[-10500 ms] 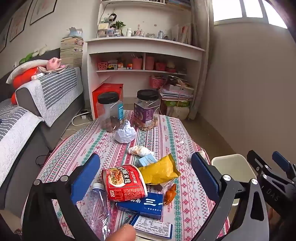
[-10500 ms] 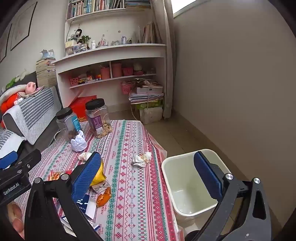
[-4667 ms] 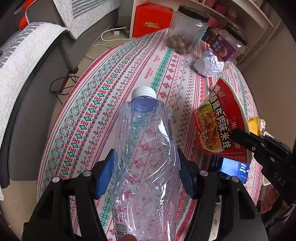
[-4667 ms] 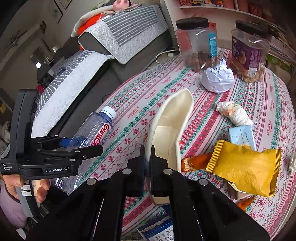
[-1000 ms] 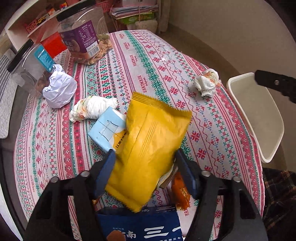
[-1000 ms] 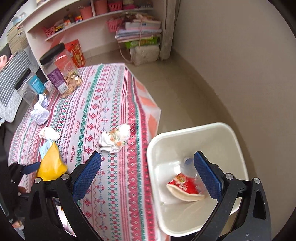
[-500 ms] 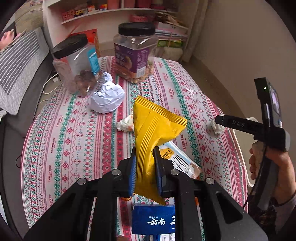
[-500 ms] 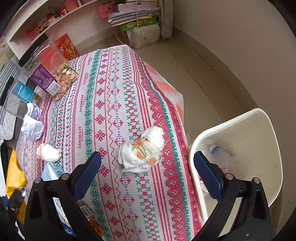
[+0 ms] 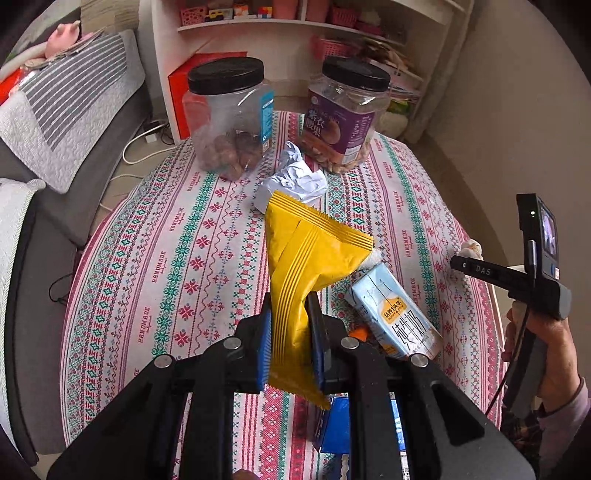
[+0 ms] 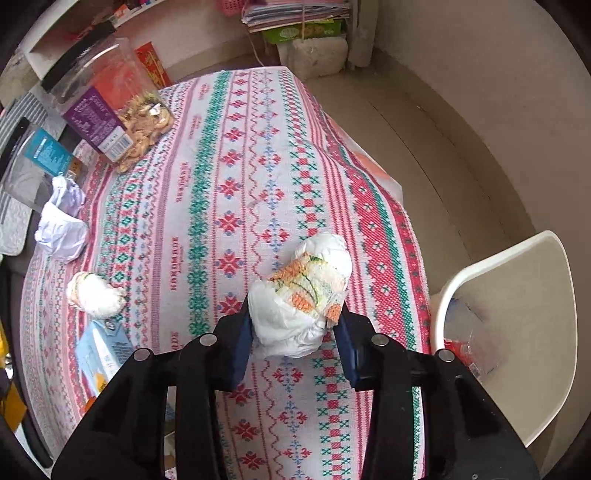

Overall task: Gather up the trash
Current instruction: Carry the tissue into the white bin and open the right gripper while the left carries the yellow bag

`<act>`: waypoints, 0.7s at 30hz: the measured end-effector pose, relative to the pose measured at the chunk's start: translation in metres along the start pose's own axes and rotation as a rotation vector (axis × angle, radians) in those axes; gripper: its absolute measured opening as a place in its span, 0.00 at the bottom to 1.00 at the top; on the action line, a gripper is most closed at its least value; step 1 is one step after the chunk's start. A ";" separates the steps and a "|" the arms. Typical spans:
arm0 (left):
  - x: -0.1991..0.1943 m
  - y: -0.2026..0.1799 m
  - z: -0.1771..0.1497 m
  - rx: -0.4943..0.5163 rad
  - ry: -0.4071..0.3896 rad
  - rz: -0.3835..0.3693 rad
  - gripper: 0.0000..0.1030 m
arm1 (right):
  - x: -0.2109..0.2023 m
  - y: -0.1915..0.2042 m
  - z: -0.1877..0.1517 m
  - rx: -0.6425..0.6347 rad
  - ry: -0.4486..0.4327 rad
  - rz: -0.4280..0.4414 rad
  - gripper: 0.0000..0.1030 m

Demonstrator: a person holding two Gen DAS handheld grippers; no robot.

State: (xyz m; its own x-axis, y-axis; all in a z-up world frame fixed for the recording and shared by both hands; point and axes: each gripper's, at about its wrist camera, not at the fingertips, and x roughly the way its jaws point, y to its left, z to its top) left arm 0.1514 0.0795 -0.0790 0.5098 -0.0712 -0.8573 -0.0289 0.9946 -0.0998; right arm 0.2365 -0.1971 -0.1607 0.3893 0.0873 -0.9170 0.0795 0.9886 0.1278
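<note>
- while your left gripper (image 9: 291,343) pinches the yellow snack bag (image 9: 306,266) tight between its blue pads, the bag stands up above the patterned tablecloth (image 9: 177,251) with its crimped top edge fanned out.
- your right gripper (image 10: 295,332) is closing its jaws around the crumpled printed tissue (image 10: 303,295); both pads sit at the wad's sides and the wad rests on the cloth.
- just right of the held bag lies a pale blue milk carton (image 9: 395,314), tilted, with an orange scrap beside it and a dark blue box (image 9: 336,424) under your left gripper's frame.
- in the right wrist view the white bin (image 10: 517,295) stands off the table's right edge, near the wad; a red wrapper and a clear bottle lie inside it.
- the cloth drops away at that right edge, and bare floor runs between table and wall.
- to the left of your right gripper a small white wad (image 10: 94,291) lies just beyond the carton (image 10: 103,350).
- further on, the middle of the cloth is open.
- a crumpled white paper ball (image 9: 295,181) sits at the foot of two black-lidded jars: a clear jar with nuts (image 9: 231,118) and a purple-labelled jar (image 9: 343,122), both close to the far edge.
- beyond the table are a white shelf unit (image 9: 295,26) and a grey sofa (image 9: 55,110) on the left.
</note>
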 end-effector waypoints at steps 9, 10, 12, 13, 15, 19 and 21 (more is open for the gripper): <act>-0.014 -0.007 0.004 -0.013 -0.074 0.020 0.17 | -0.072 0.044 -0.004 -0.132 -0.198 0.146 0.37; -0.015 -0.009 0.004 -0.012 -0.081 0.023 0.17 | -0.078 0.046 -0.005 -0.145 -0.216 0.156 0.37; -0.016 -0.013 0.004 -0.006 -0.093 0.029 0.17 | -0.084 0.051 -0.004 -0.165 -0.249 0.171 0.37; -0.016 -0.015 0.004 -0.003 -0.098 0.030 0.18 | -0.089 0.052 -0.005 -0.177 -0.271 0.169 0.37; -0.018 -0.018 0.004 0.002 -0.109 0.035 0.18 | -0.098 0.054 -0.007 -0.199 -0.315 0.167 0.37; -0.020 -0.024 0.004 0.005 -0.123 0.031 0.18 | -0.116 0.047 -0.012 -0.206 -0.368 0.180 0.37; -0.022 -0.028 0.005 0.007 -0.130 0.029 0.18 | -0.122 0.043 -0.013 -0.207 -0.382 0.183 0.37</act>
State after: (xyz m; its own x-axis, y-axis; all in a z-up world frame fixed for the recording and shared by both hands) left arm 0.1452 0.0533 -0.0550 0.6159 -0.0321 -0.7872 -0.0393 0.9967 -0.0714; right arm 0.1806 -0.1633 -0.0477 0.6927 0.2496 -0.6767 -0.1918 0.9682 0.1607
